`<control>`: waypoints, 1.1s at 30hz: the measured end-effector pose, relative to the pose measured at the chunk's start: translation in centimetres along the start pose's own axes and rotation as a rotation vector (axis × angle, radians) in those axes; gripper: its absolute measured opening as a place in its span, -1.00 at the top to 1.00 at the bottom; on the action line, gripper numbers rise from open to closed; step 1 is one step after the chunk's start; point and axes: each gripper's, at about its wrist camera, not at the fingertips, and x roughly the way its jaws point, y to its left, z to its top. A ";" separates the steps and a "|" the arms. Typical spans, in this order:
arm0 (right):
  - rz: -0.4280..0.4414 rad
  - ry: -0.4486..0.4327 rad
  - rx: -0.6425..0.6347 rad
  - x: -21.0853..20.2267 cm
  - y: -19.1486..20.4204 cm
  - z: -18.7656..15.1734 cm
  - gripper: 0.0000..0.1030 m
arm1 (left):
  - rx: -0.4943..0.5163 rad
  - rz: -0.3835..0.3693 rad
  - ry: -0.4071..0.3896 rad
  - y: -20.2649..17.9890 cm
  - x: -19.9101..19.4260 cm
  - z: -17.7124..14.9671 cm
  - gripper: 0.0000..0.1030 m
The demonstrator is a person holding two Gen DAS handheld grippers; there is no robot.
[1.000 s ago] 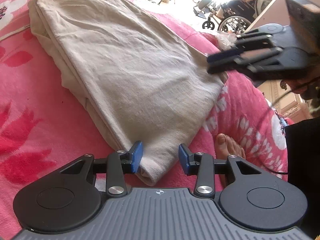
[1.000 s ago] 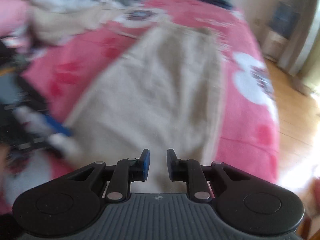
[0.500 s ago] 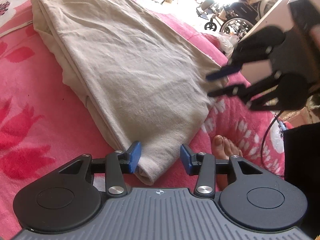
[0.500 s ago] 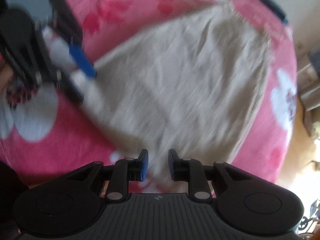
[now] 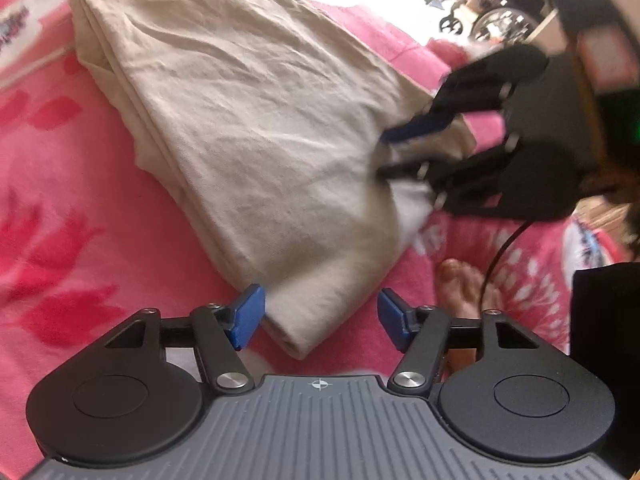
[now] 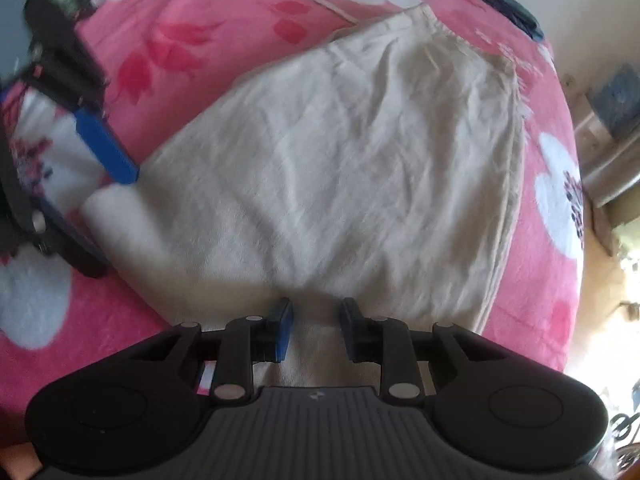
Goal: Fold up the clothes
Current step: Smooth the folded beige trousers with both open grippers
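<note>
Bedspread (image 5: 60, 208), pink with red and white flowers, covers the bed; a bare foot (image 5: 460, 280) shows at its edge, wheelchairs (image 5: 492, 4) far back in the bright room. Beige garment (image 5: 248, 128) lies folded flat on it. Left gripper (image 5: 320, 316) is opening, the garment's near corner between its pads, untouched. Right gripper (image 6: 316, 330) is opening over the other corner, fabric between the jaws, not pinched.

Beige garment (image 5: 256, 128) seen between and beyond blue-padded black jaws; pink blanket (image 5: 52, 208) patterned with red and white flowers.
</note>
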 end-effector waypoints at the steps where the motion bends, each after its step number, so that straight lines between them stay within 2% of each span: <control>1: 0.001 -0.005 0.016 -0.4 -0.5 0.4 0.45 | 0.007 0.022 -0.011 0.0 -0.4 0.2 -0.32; 6: -0.037 -0.117 0.093 -1.9 -2.8 2.6 0.45 | 0.005 0.094 -0.069 0.6 -1.8 1.3 -0.39; 8: -0.031 -0.127 0.146 -1.2 -3.6 2.8 0.44 | 0.006 0.143 -0.047 0.8 -1.2 1.3 -0.40; 11: -0.013 -0.076 0.186 1.6 -3.6 2.2 0.44 | 0.010 0.199 0.000 1.0 -0.2 1.1 -0.40; 13: -0.013 -0.067 0.198 2.8 -3.2 1.6 0.43 | 0.010 0.190 0.024 1.1 0.2 0.8 -0.41; 19: 0.005 -0.068 0.272 2.8 -3.9 1.4 0.41 | 0.013 0.205 0.033 1.1 0.4 0.7 -0.52; 33: -0.013 -0.080 0.269 3.1 -3.5 1.4 0.40 | 0.007 0.237 0.041 1.0 0.7 0.5 -0.71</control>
